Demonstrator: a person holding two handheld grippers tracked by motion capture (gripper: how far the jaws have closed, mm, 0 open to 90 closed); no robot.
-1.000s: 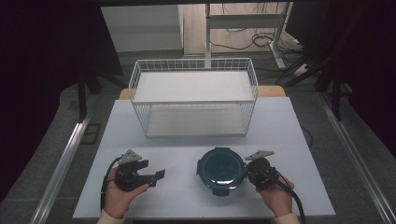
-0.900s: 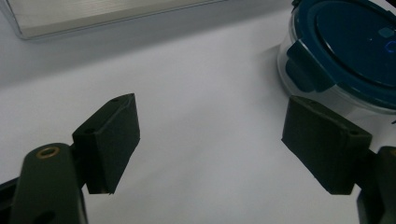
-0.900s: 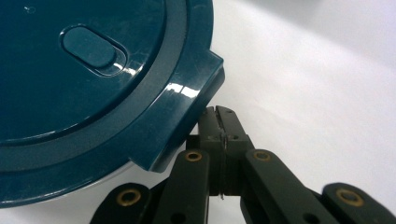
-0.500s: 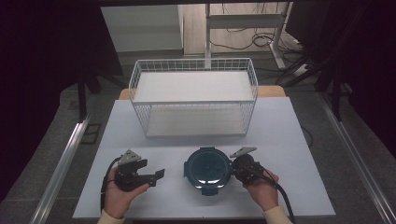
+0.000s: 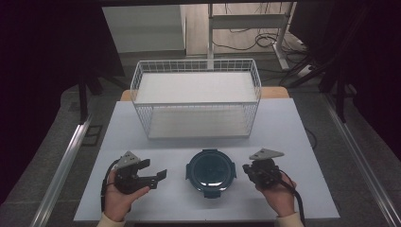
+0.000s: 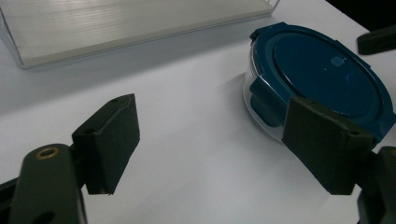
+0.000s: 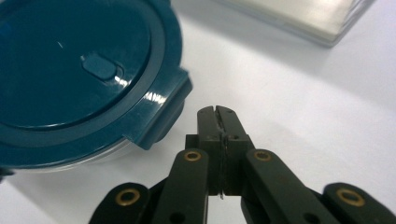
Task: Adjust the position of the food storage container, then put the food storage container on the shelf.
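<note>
A: Container [image 5: 210, 170], round, blue clip lid, sits on surface [image 5: 293, 127] between both claws, near wire basket [image 5: 196, 99].
B: Left claw [image 6: 205, 140] spread; right claw [image 7: 216, 116] pressed together, empty. Likely best: approach level, square to a lid tab.

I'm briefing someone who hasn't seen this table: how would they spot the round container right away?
Start at the white wire basket at the far side of the white table. In front of it, near the person's edge, sits the round container between the left claw and right claw. Its dark teal lid with clip tabs over a clear body marks it out.
</note>
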